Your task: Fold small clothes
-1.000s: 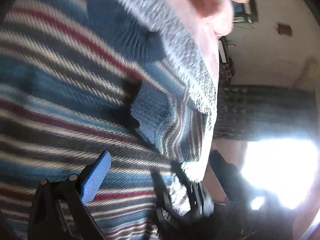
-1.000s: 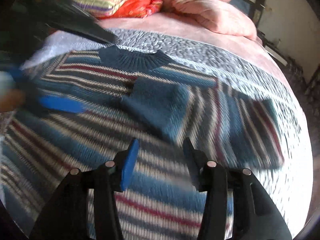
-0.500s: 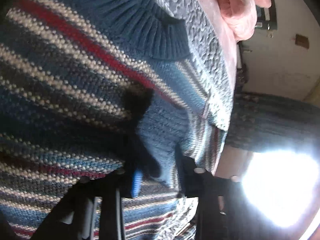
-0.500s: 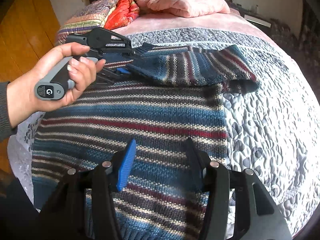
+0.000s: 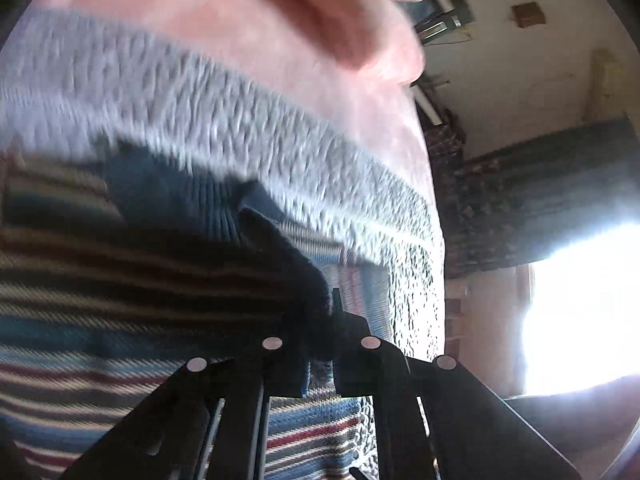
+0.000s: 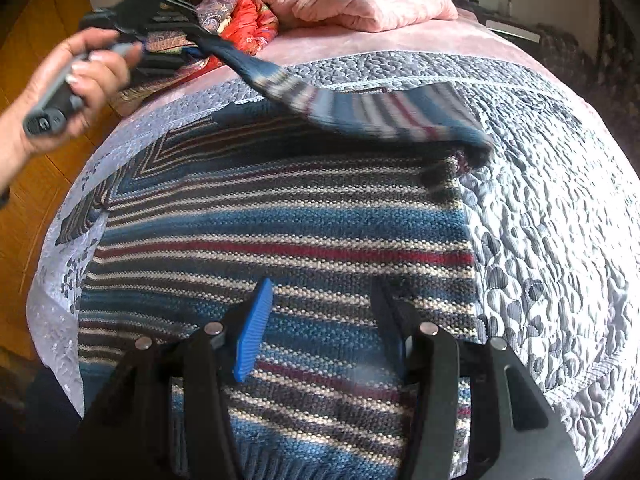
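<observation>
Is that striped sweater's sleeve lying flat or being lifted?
Lifted. The left claw is shut on the sleeve, which hangs stretched above the sweater spread flat on the quilt.

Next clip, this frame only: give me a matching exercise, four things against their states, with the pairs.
Things:
1. left claw
2. right claw
3. sweater sleeve
4. pink pillow

States:
A. open, above the sweater body
B. lying at the head of the bed
C. shut on knit fabric
D. lifted and stretched across the sweater

Pairs: 1-C, 2-A, 3-D, 4-B
</observation>
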Motion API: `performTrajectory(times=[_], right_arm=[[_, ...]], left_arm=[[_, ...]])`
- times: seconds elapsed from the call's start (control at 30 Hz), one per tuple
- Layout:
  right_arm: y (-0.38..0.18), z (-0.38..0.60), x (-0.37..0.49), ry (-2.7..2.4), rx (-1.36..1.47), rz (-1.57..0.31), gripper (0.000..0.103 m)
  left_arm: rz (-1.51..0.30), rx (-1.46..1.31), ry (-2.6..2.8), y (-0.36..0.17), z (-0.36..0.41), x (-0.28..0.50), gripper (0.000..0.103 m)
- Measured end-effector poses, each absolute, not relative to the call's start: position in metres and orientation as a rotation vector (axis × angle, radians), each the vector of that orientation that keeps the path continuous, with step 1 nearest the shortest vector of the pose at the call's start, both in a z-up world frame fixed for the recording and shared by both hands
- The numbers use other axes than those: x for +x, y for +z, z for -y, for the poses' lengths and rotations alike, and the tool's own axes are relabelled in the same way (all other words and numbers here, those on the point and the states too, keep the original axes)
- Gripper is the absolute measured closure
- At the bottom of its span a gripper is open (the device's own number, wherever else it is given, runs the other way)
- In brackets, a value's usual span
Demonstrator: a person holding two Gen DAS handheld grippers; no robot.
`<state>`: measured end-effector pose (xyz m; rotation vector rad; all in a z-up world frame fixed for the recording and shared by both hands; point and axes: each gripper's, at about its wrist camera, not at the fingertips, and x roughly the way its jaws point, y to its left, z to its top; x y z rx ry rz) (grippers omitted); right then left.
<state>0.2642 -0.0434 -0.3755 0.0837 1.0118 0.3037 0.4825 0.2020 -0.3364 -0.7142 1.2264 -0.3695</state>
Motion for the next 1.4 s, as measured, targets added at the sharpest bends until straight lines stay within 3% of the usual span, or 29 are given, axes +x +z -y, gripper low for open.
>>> performTrajectory(times=[0.17, 0.47, 0.9, 1.07, 1.27, 1.4], right_arm=[[-0.375, 0.038, 0.267, 0.314, 0.091, -1.014, 0.052], [-0.369, 0.033, 0.270, 0.328, 0.113, -1.009, 0.052], [-0.367, 0.031, 0.274, 0.335, 0.119, -1.014, 0.052], [-0.361, 0.031, 0.276, 0.338, 0.108, -1.005, 0.052], [-0.354, 0.028, 0.275, 0.351, 0.123, -0.991, 0.052], [-0.351, 0.016, 0.273, 0.368, 0.119, -0.998, 0.052]], left_arm=[[-1.192, -0.669, -0.377, -0.302, -0.240, 0.487, 0.095], [-1.176, -0.615, -0.349, -0.296, -0.288, 0.474, 0.095], [-1.321, -0.577, -0.174, -0.406, -0.353, 0.442, 0.095], [-1.383, -0.491, 0.038, -0.432, -0.365, 0.430, 0.088], [-1.171, -0.642, -0.053, -0.384, -0.358, 0.413, 0.077], [-1.245, -0.702, -0.100, -0.418, -0.337, 0.429, 0.075]])
